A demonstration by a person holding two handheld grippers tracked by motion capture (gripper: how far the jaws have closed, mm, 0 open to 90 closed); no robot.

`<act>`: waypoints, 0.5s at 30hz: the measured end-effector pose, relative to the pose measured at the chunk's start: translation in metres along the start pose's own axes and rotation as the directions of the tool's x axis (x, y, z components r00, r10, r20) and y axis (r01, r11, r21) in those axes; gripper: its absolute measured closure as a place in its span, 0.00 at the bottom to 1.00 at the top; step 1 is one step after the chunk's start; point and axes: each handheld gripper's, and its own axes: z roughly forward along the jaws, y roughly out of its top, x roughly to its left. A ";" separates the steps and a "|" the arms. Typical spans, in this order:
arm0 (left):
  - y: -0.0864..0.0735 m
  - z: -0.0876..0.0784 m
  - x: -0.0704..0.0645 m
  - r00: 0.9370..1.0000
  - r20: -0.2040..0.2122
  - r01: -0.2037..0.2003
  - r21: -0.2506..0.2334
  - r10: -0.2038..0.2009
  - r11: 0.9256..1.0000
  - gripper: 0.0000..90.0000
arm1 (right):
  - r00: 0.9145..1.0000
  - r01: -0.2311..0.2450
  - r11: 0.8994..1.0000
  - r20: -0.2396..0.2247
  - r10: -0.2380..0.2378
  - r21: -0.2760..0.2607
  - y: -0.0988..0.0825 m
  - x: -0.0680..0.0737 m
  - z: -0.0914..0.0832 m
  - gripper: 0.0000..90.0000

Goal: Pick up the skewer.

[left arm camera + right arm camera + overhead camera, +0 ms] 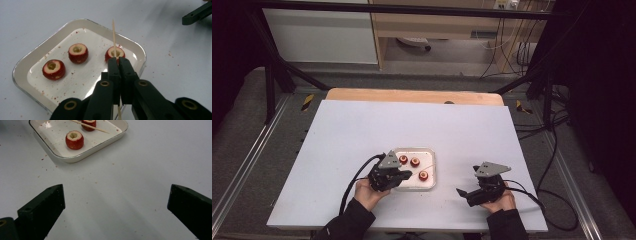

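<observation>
Right, I see the left gripper (117, 60) clamped on a thin wooden skewer (114, 37), jaws pressed together around it, the stick's tip poking out past them. It hovers over the 6 o'clock rim of the white rounded-square ceramic tray (430, 184), near table centre. Three cored red fruit pieces with pale cut tops sit in that tray: one (403, 159) at 10 o'clock, one (415, 162) at roughly 12, one (423, 175) at 4, closest to the skewer tip. Red crumbs litter the tray and the white tabletop (362, 130). My right gripper (462, 192) sits at the tray's 3 o'clock, well apart, jaws wide, nothing between them.
</observation>
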 end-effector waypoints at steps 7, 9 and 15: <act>0.009 0.000 -0.009 0.999 0.019 -0.035 -0.002 0.035 0.999 0.98 | 0.995 0.095 0.995 0.009 -0.096 0.036 0.013 0.010 0.008 0.04; 0.011 0.001 -0.011 0.999 0.024 -0.044 0.001 0.044 0.999 0.98 | 0.989 0.146 0.987 0.017 -0.148 0.073 0.018 0.016 0.013 0.05; 0.018 0.005 -0.018 0.997 0.036 -0.076 0.020 0.075 0.997 0.98 | 0.968 0.243 0.966 0.037 -0.248 0.090 0.024 0.023 0.014 0.11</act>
